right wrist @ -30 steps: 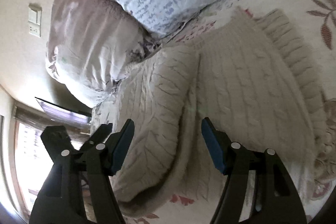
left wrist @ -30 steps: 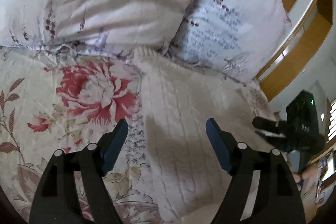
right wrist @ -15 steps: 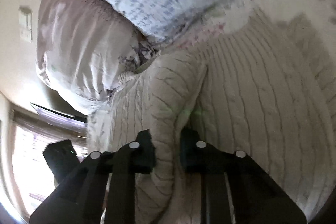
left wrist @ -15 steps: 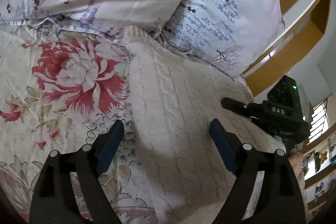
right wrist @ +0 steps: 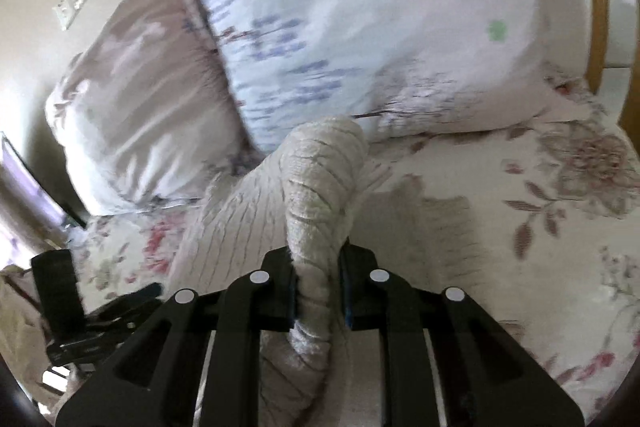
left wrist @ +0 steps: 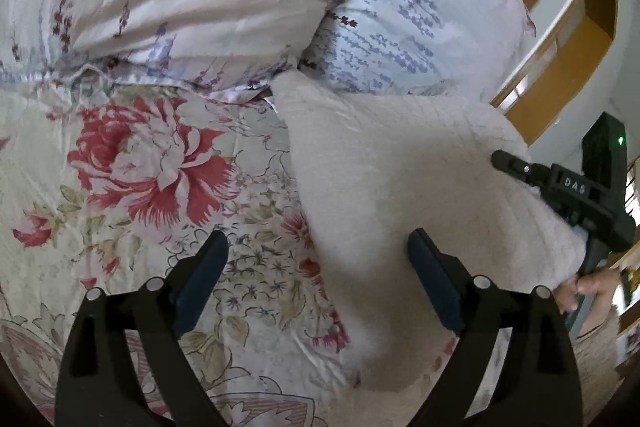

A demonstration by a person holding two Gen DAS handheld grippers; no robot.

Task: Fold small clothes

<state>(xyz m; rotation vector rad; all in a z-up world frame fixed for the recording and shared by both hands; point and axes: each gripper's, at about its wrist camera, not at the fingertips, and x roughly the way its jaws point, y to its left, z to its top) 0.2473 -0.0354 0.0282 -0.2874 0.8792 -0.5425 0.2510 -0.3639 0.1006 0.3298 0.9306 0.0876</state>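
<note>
Cream knit sweater (right wrist: 316,195) fold pinched in right tool (right wrist: 318,291), lifted off bedspread (right wrist: 520,247)

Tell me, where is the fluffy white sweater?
The sweater lies on the flowery bedspread below the pillows, one fold pinched in the right tool.

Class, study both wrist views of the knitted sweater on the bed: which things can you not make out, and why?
- Sweater, right wrist view: the part pinched in the right gripper is hidden behind its fingers; which part of the garment it is cannot be told.
- Sweater's near end, left wrist view: cut off by the bottom edge, past the open left gripper.
- Pillow print, right wrist view: motion-blurred.
</note>
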